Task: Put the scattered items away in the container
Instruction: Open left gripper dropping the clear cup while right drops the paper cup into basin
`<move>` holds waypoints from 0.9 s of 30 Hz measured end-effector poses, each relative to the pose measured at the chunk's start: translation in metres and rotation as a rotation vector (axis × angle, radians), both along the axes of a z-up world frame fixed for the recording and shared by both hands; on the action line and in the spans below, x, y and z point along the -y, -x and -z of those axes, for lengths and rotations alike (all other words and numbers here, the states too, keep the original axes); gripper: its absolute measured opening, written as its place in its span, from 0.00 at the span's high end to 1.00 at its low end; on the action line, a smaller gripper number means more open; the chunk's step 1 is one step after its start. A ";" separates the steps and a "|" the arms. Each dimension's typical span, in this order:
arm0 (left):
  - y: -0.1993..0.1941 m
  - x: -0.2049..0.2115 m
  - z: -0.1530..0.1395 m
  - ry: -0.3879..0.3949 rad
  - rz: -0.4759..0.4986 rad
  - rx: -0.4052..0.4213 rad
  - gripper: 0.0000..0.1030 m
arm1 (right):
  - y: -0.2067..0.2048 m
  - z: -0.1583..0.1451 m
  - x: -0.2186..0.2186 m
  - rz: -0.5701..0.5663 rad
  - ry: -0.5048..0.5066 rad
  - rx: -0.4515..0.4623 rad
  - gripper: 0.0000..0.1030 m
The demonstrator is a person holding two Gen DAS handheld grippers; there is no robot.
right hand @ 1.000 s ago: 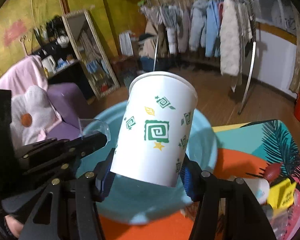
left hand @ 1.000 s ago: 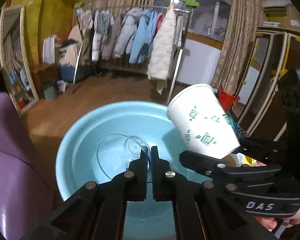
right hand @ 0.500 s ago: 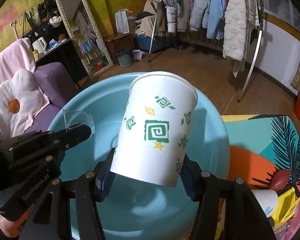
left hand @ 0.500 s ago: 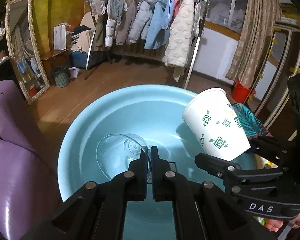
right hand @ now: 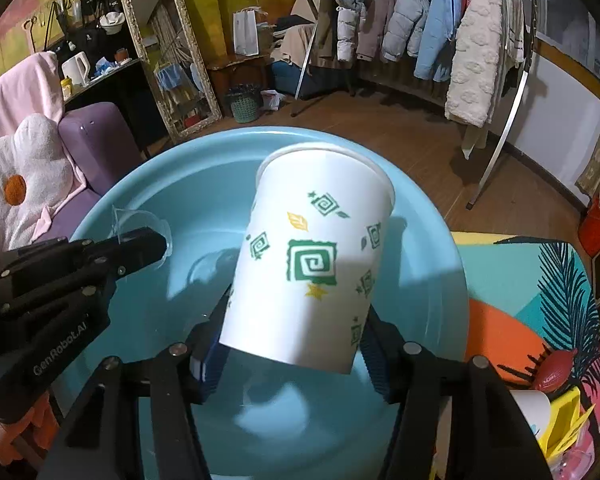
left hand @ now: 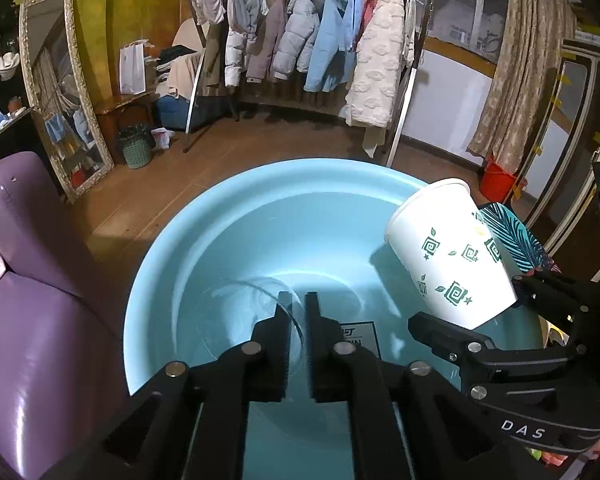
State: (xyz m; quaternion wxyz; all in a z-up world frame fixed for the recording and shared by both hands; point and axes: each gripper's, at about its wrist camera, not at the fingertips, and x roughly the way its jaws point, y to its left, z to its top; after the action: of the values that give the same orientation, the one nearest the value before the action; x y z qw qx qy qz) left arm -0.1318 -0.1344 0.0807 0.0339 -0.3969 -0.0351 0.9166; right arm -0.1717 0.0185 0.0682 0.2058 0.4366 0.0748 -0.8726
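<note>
Over the blue basin (right hand: 112,200) the left tool (left hand: 296,300) is opening, a clear plastic cup (left hand: 252,312) still between its jaws, while the right tool (right hand: 292,344) grips a tilted paper cup (right hand: 312,268) above the basin, clothes rack (left hand: 312,40) far behind.

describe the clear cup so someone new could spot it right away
Find the big blue basin. Over its left side the left gripper is opening with the clear cup between its fingers. Unlike the paper cup in the right gripper, it is see-through and unprinted.
</note>
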 end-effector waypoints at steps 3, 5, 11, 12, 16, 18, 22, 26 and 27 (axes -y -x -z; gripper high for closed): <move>-0.001 0.001 -0.002 -0.001 -0.005 -0.007 0.60 | 0.000 -0.001 0.000 0.000 0.000 0.000 0.38; -0.002 0.000 -0.005 0.012 -0.011 -0.016 0.52 | 0.000 -0.002 0.000 -0.003 0.008 -0.001 0.38; -0.004 0.013 -0.010 -0.010 -0.040 -0.031 0.29 | -0.002 -0.008 -0.003 0.000 0.028 -0.017 0.32; -0.004 0.015 -0.011 -0.013 -0.046 -0.034 0.27 | -0.003 -0.010 -0.004 0.004 0.031 -0.019 0.28; -0.007 0.018 -0.015 -0.030 -0.049 -0.045 0.22 | -0.008 -0.018 -0.007 0.015 0.045 -0.043 0.12; -0.009 0.017 -0.019 -0.027 -0.049 -0.053 0.21 | -0.010 -0.021 -0.009 0.017 0.051 -0.050 0.12; -0.013 0.015 -0.027 -0.013 -0.048 -0.072 0.19 | -0.016 -0.030 -0.012 0.024 0.051 -0.067 0.11; -0.024 0.012 -0.040 0.009 -0.063 -0.103 0.19 | -0.024 -0.039 -0.019 0.032 0.059 -0.081 0.08; -0.027 0.012 -0.042 0.011 -0.062 -0.110 0.18 | -0.027 -0.043 -0.022 0.033 0.066 -0.083 0.08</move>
State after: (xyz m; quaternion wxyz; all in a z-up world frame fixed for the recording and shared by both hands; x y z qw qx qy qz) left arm -0.1051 -0.1462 0.1231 0.0048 -0.3449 -0.0403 0.9378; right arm -0.1445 0.0406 0.1107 0.2023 0.3940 0.0471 -0.8953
